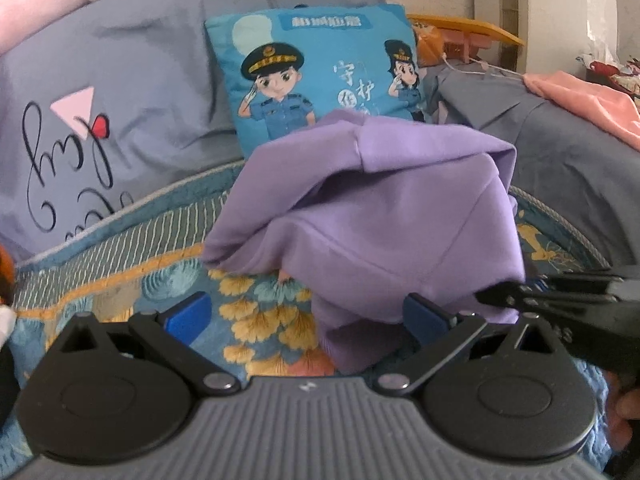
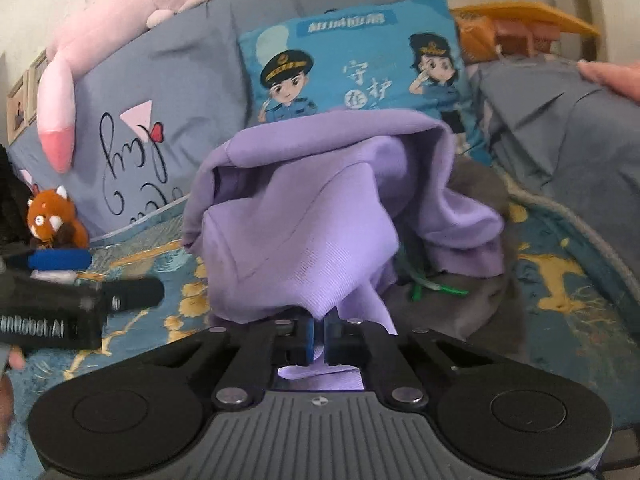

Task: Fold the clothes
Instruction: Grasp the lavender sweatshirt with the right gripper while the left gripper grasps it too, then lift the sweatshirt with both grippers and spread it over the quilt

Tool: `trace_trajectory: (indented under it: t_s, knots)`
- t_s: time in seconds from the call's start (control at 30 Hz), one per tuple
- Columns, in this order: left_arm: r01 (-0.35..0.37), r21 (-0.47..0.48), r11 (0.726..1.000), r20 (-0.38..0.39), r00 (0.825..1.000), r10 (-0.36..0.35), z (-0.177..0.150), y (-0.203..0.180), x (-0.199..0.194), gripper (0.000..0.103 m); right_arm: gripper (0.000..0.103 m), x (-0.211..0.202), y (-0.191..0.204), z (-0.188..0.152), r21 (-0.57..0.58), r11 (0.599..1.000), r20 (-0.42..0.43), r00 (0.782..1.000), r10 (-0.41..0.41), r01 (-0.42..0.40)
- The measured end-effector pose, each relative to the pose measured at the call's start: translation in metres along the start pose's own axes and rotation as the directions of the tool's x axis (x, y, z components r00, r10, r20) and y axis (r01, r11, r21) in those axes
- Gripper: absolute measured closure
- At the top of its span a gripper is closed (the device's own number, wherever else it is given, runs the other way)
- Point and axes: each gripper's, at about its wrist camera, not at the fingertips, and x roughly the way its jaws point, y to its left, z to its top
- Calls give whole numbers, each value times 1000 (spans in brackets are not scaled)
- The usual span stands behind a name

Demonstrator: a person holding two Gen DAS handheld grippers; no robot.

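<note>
A lilac garment (image 1: 372, 216) hangs bunched above the patterned blue bedspread (image 1: 248, 312). My left gripper (image 1: 308, 316) is open, its blue pads wide apart, and a low fold of the lilac cloth sits between them near the right pad. The right gripper's black fingers reach into the left wrist view at the far right, on the cloth's edge. In the right wrist view my right gripper (image 2: 319, 340) is shut on a lower corner of the lilac garment (image 2: 304, 216), which rises in front like a tent. A grey garment (image 2: 472, 304) lies under it at the right.
A blue cartoon cushion (image 1: 320, 80) and a grey-blue pillow (image 1: 100, 92) stand at the back. A pink plush (image 2: 100, 40) and a small red-panda toy (image 2: 52, 220) sit at the left. A grey-blue quilt (image 2: 560, 140) with a pink cloth (image 1: 580, 100) lies right.
</note>
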Motion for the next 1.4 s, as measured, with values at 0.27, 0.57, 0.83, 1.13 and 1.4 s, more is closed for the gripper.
trace_trajectory:
  t_s: [0.27, 0.57, 0.83, 1.13, 1.4]
  knots:
    - [45, 154, 987, 76, 995, -57, 35, -24, 9, 0, 100, -32, -8, -10, -10, 999, 26, 999, -40, 40]
    - [41, 584, 811, 190, 964, -186, 47, -47, 36, 0, 100, -33, -10, -11, 10, 1000, 54, 998, -26, 26]
    - [9, 537, 843, 106, 991, -78, 62, -41, 101, 25, 100, -32, -14, -13, 19, 1000, 65, 998, -16, 14]
    - [58, 373, 926, 130, 985, -114, 86, -38, 95, 93, 100, -30, -16, -16, 39, 999, 66, 997, -38, 36]
    - [46, 31, 998, 212, 976, -52, 105, -9, 81, 97, 101, -38, -20, -14, 92, 994, 103, 992, -68, 59]
